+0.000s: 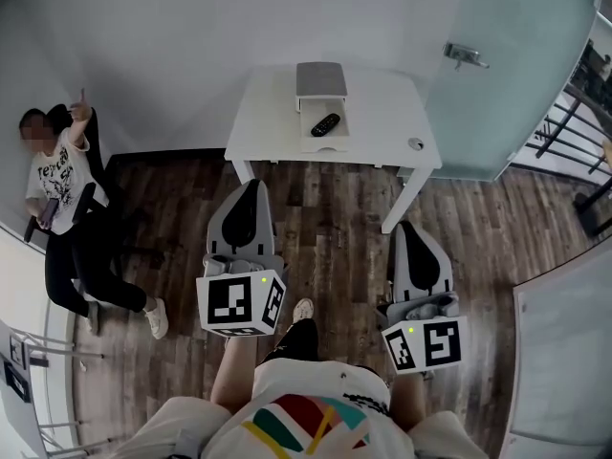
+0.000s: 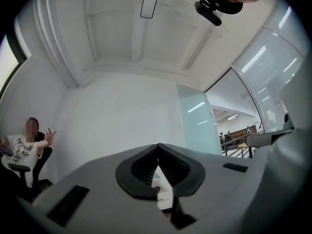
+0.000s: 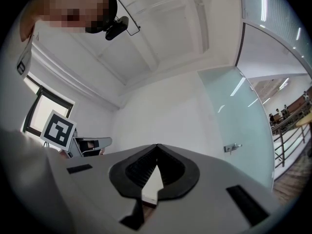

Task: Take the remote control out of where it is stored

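A black remote control (image 1: 325, 124) lies in the pulled-out white drawer (image 1: 323, 142) of a small grey-topped storage box (image 1: 320, 79) on the white table (image 1: 382, 113). Both grippers hang well short of the table, over the wooden floor. My left gripper (image 1: 251, 185) points toward the table's front left; its jaws meet at the tips with nothing between them. My right gripper (image 1: 412, 226) is lower and to the right, also shut and empty. In the left gripper view, the left gripper (image 2: 157, 146) points up at the wall. The right gripper (image 3: 156, 146) does the same in its own view.
A person (image 1: 57, 185) sits on a chair by the left wall. A frosted glass door (image 1: 507, 75) with a metal handle (image 1: 466, 55) stands right of the table, with a railing (image 1: 574, 122) beyond. A small round object (image 1: 415, 144) rests near the table's right front corner.
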The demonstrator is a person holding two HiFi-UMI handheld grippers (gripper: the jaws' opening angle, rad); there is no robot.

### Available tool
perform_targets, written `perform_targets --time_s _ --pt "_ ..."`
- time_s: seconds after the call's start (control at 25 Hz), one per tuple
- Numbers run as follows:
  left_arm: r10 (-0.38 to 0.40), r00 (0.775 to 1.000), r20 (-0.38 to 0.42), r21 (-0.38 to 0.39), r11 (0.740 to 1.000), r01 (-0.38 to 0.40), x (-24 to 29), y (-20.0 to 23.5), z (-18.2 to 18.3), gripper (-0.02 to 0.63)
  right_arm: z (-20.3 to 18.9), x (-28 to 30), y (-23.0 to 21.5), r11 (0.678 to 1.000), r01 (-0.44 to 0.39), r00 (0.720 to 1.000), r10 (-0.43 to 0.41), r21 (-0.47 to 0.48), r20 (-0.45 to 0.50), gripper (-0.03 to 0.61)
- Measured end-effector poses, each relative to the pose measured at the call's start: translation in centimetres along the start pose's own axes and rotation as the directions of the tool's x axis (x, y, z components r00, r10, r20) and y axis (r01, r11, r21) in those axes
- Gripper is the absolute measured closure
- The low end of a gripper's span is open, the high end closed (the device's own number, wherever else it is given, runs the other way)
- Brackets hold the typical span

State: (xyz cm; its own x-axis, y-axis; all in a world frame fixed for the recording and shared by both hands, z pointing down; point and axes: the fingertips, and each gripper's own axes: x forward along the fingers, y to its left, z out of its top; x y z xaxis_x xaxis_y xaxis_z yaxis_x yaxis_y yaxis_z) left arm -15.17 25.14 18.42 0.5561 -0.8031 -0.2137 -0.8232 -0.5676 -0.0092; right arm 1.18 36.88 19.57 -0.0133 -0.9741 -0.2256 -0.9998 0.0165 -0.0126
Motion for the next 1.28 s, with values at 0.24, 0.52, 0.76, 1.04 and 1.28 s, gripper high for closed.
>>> perform_targets --time_s 0.24,0.52,0.76,1.04,1.28 --pt "-0.022 1.000 -0.011 -0.024 0.999 0.022 6.6 3.6 -1.6 0.607 -1.5 7.4 -0.4 1.000 0.008 1.000 -0.008 -0.017 -0.015 0.578" --pt "-0.066 0.997 -0.037 -0.083 0.995 0.063 12.7 7.1 -3.3 0.607 -2.0 14.2 -0.9 0.998 0.026 0.999 -0.027 -0.054 -0.028 0.578" --pt "-0.105 0.994 -0.022 -0.141 0.985 0.101 17.0 8.9 -4.5 0.607 -2.7 18.9 -1.7 0.996 0.036 0.999 -0.038 -0.079 -0.032 0.578" --pt "-0.131 0.991 -0.040 -0.172 0.977 0.122 20.6 10.5 -5.9 0.607 -4.9 22.5 -3.0 0.998 0.056 0.995 -0.058 -0.037 -0.078 0.578" --pt "-0.141 0.985 -0.098 -0.151 0.981 0.125 22.3 10.6 -7.8 0.607 -7.1 24.5 -4.2 0.999 0.050 0.988 -0.053 -0.018 -0.145 0.578"
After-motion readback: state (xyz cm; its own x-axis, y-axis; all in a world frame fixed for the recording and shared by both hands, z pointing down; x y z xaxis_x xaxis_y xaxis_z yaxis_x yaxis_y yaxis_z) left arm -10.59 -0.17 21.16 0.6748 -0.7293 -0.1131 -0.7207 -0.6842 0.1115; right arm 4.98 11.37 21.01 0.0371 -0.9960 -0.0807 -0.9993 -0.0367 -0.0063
